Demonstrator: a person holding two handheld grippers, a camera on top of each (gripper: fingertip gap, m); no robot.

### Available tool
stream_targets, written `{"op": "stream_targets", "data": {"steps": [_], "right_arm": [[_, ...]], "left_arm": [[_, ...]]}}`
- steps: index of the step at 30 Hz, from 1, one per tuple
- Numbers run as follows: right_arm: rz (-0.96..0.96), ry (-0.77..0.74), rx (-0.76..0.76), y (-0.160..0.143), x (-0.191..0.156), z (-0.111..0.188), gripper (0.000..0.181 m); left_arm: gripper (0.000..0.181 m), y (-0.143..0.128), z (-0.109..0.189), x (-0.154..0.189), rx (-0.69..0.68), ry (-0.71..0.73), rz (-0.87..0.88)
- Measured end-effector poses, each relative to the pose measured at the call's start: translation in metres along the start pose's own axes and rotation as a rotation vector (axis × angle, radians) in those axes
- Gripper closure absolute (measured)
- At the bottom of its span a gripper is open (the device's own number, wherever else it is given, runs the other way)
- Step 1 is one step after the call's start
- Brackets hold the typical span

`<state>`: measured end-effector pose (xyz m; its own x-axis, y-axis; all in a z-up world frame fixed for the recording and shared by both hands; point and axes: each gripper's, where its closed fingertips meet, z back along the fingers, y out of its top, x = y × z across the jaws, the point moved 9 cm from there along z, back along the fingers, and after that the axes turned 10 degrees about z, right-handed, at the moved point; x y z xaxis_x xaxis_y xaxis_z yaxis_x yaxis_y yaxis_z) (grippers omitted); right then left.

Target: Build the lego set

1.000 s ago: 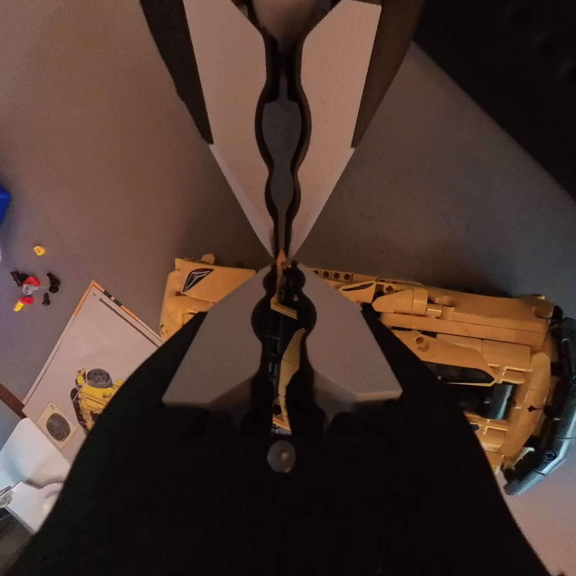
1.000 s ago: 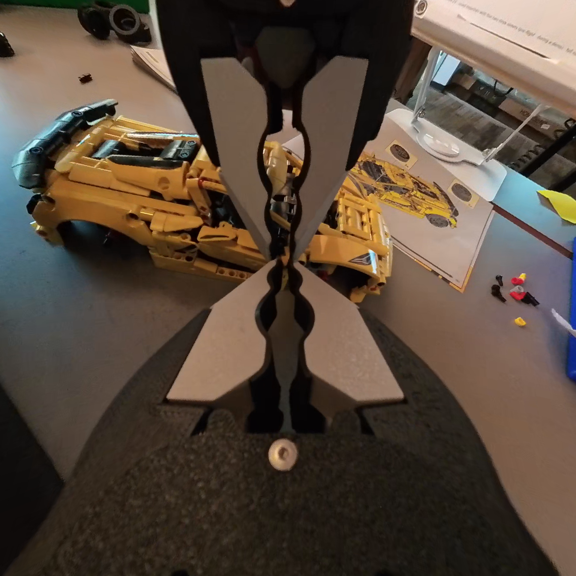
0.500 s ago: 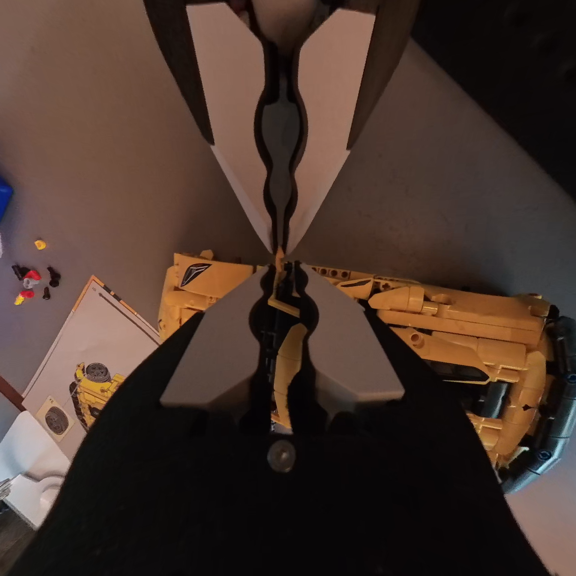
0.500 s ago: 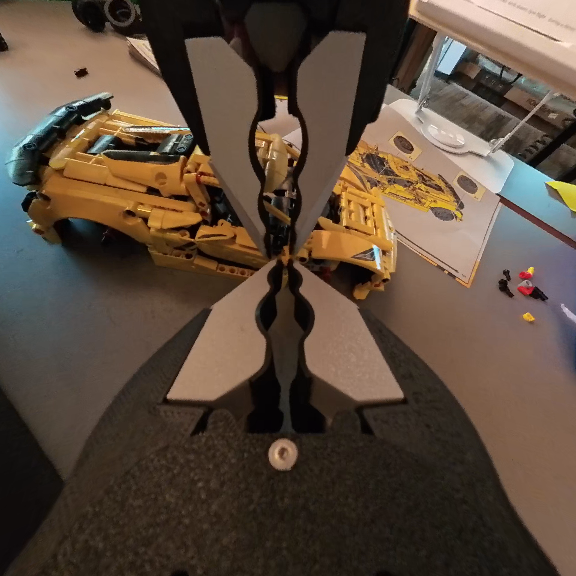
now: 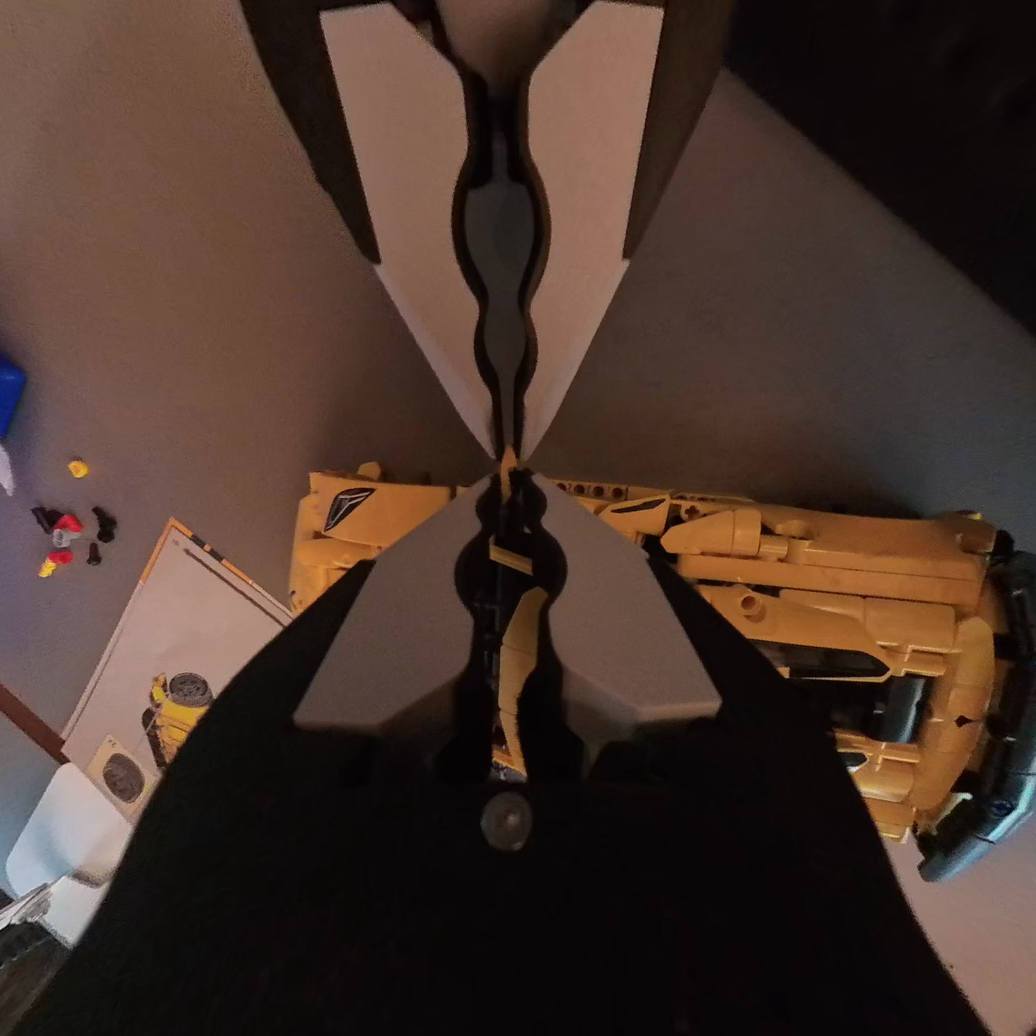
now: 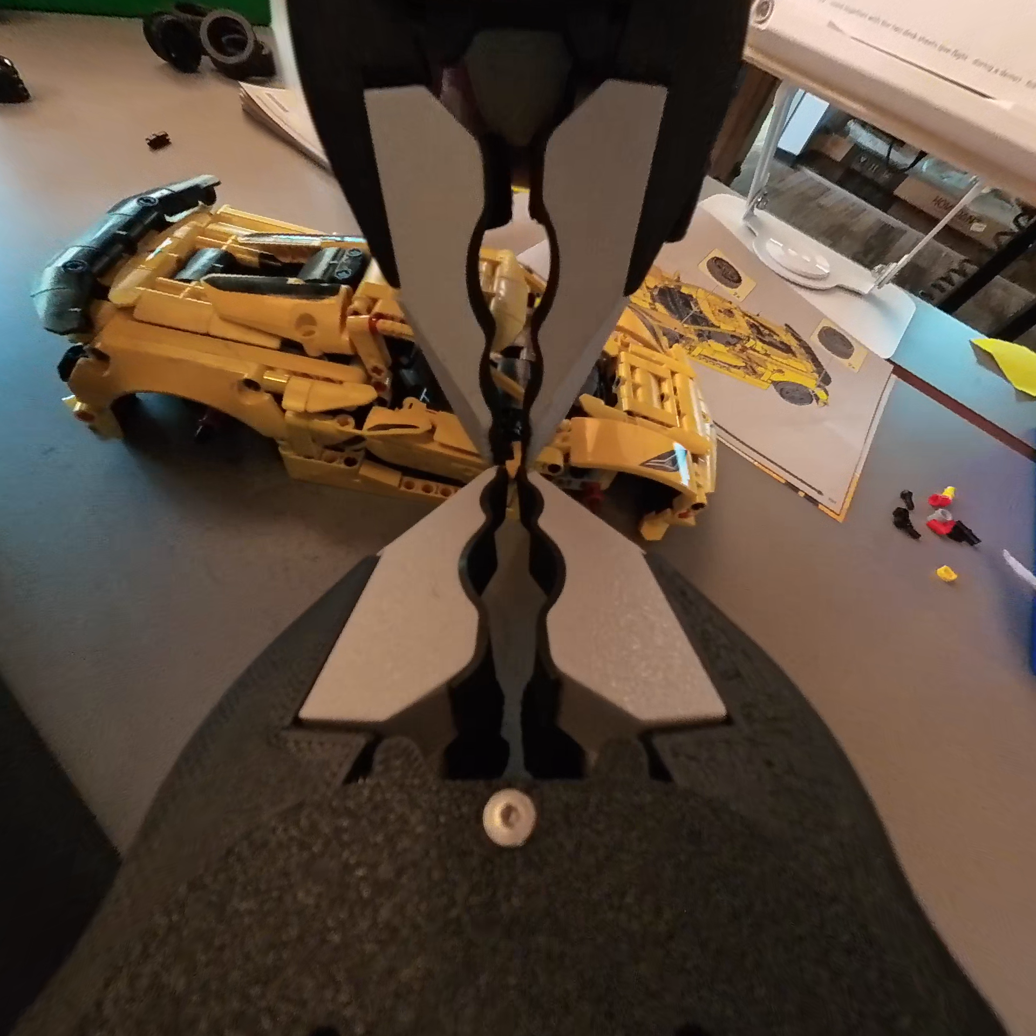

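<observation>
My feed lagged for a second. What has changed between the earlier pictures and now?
In the right wrist view the yellow car sits lower and larger, so the right gripper has moved closer to it. The left gripper shifted only slightly; both meet tip to tip over the car, with a small yellow piece at the tips. Both remain shut. The car, the instruction sheet and the loose small parts stayed put.

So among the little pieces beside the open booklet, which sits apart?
The small yellow piece: it lies alone, while the red, grey and black pieces cluster together nearer the booklet.
</observation>
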<state>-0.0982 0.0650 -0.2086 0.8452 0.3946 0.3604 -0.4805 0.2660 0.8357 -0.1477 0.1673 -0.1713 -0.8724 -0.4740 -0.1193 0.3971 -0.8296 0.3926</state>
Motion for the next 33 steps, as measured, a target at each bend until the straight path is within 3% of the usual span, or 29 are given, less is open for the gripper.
{"op": "stream_targets", "data": {"steps": [10,18,25,33], "right_arm": [[0.029,-0.059,-0.022,0.0003,-0.0071,-0.0008,0.178],[-0.128,-0.001,-0.026,0.0027,-0.0042,0.0009,0.171],[0.017,-0.044,0.028,0.0024,-0.0034,-0.0013,0.174],[0.015,-0.021,0.037,0.0034,-0.0016,-0.0046,0.171]], "left_arm": [[0.174,-0.0004,-0.0015,-0.0021,-0.007,-0.04,-0.042],[0.174,-0.0018,-0.0012,-0.0058,0.03,-0.08,0.011],[0.174,-0.0032,0.0002,-0.0082,0.04,-0.106,0.055],[0.174,-0.0051,0.0015,-0.008,0.046,-0.092,0.057]]}}
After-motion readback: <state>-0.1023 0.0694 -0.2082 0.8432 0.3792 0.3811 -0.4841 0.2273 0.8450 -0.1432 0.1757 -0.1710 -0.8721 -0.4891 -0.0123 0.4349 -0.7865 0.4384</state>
